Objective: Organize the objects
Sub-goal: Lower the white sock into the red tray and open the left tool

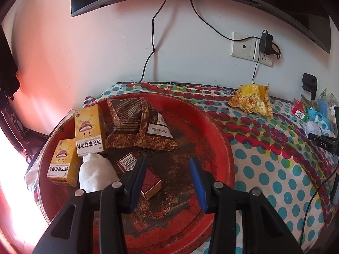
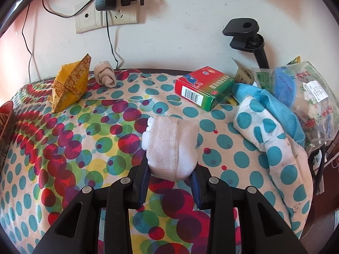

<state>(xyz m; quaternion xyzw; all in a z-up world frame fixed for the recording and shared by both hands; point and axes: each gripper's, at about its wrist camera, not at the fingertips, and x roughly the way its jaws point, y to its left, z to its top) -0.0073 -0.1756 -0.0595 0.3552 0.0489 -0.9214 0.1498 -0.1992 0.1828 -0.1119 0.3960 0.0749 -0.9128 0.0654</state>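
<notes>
Polka-dot tablecloth (image 2: pixel 63 148) beneath, white wall (image 2: pixel 190 21) with socket (image 2: pixel 106 19) behind.

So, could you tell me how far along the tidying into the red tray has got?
Done: the red tray already holds two yellow boxes, a brown packet, a white sock roll and a small red box. In hand: the right gripper is shut on a white sock bundle; the left gripper is empty. Left: the yellow packet, beige roll and green-red box.

Both grippers have black angular linkage arms, round silver pivot screws, and fingers (image 1: pixel 196 182) lined with blue pads.
</notes>
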